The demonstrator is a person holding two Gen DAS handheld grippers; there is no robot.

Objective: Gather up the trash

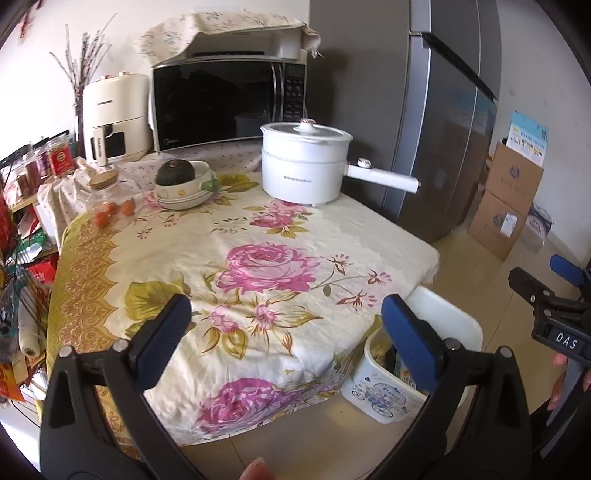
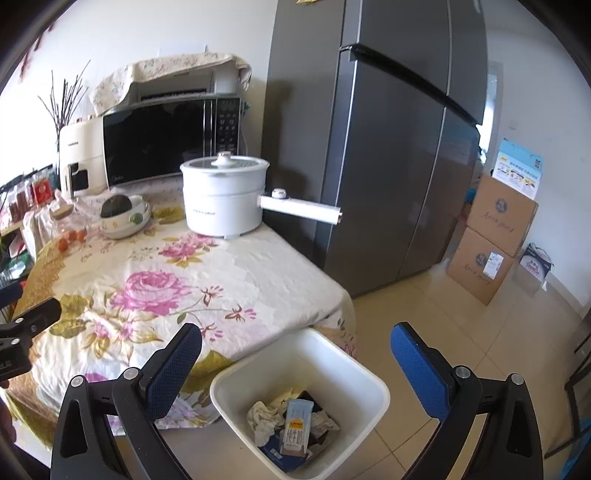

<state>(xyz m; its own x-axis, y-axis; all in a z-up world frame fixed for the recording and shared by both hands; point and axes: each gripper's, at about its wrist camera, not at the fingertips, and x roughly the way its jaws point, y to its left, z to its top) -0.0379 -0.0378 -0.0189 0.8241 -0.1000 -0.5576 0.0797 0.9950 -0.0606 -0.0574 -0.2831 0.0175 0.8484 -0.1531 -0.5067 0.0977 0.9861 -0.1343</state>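
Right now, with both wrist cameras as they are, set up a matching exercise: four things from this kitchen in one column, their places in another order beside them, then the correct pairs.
Things:
1. milk carton
2. white electric pot
3. cardboard boxes
4. floral cloth

Places:
A. stacked on the floor beside the fridge
B. draped over the top of the microwave
C. inside the white bin with crumpled paper
D. on the table's far corner, handle pointing toward the fridge

Pairs: 1-C, 2-D, 3-A, 4-B
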